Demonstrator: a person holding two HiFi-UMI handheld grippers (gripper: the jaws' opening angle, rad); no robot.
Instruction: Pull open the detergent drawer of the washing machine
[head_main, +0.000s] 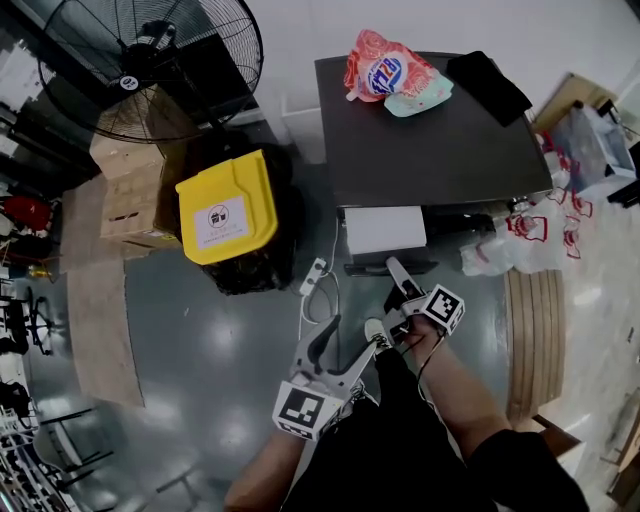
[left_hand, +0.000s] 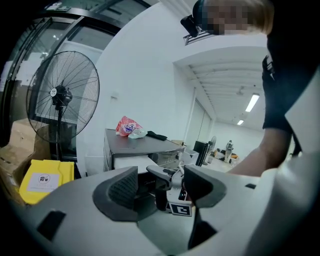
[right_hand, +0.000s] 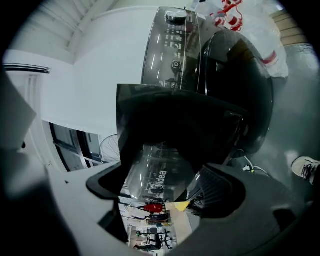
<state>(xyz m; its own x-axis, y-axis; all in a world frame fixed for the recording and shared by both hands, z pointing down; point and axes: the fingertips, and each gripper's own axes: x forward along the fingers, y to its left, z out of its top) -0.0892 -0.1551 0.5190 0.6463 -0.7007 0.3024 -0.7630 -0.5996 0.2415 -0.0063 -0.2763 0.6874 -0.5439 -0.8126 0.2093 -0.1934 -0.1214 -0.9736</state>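
Note:
The washing machine (head_main: 430, 140) has a dark grey top. Its detergent drawer (head_main: 384, 231) stands pulled out from the front, white on top with a dark glossy front panel (right_hand: 160, 177). My right gripper (head_main: 397, 270) reaches up to that front. In the right gripper view my right gripper (right_hand: 160, 189) has the panel filling the gap between its pads (right_hand: 216, 192), shut on it. My left gripper (head_main: 345, 350) hangs lower and to the left, open and holding nothing. The left gripper view looks past my left gripper (left_hand: 160, 187) at the right gripper and the drawer (left_hand: 131, 162).
A black bin with a yellow lid (head_main: 225, 205) stands left of the machine, with cardboard boxes (head_main: 130, 190) and a big fan (head_main: 150, 60) beyond. A power strip and cable (head_main: 313, 277) lie on the floor. Snack bags (head_main: 395, 75) sit on the machine. Plastic bags (head_main: 520, 240) and a wooden pallet (head_main: 535, 330) are at the right.

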